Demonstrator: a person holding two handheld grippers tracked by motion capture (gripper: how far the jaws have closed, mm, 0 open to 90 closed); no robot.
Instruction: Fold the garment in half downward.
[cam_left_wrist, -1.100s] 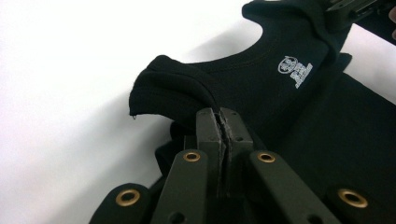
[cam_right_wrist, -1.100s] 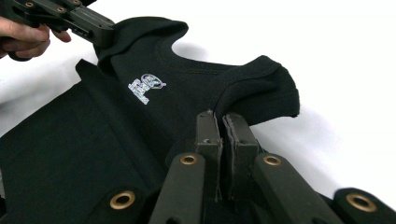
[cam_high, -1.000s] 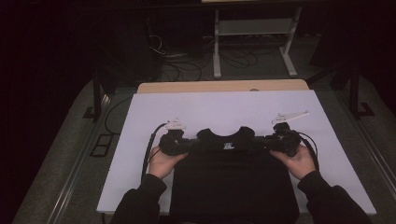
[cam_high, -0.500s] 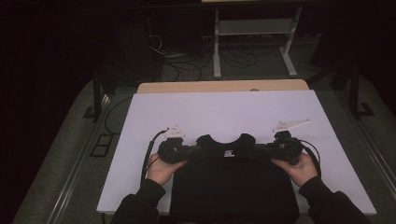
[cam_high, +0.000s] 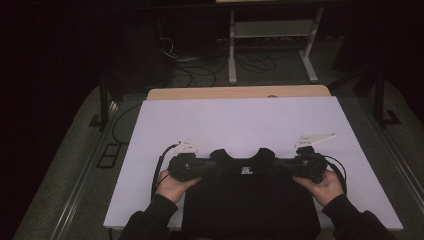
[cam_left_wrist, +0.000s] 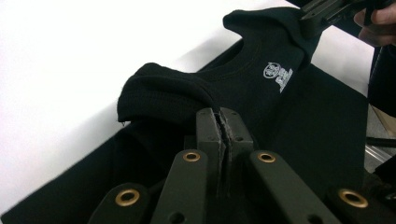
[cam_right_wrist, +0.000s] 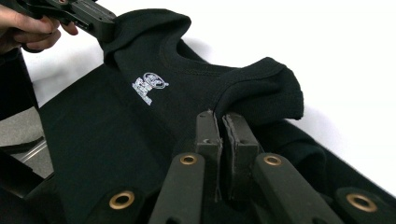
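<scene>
Got the black shirt (cam_high: 250, 200) pinched at both shoulders, left gripper (cam_left_wrist: 223, 128) and right gripper (cam_right_wrist: 223, 128) both clamped tight on fabric. It lies flat on the white bench (cam_high: 240, 120), collar away from me, body toward me. High view shows the spread; gripper views show the white neck label (cam_left_wrist: 278, 77).

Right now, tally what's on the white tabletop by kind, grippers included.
Black garment: 1
Grippers: 2, left gripper and right gripper, each shut on the garment at a shoulder
White tabletop: 1
Total: 4
</scene>
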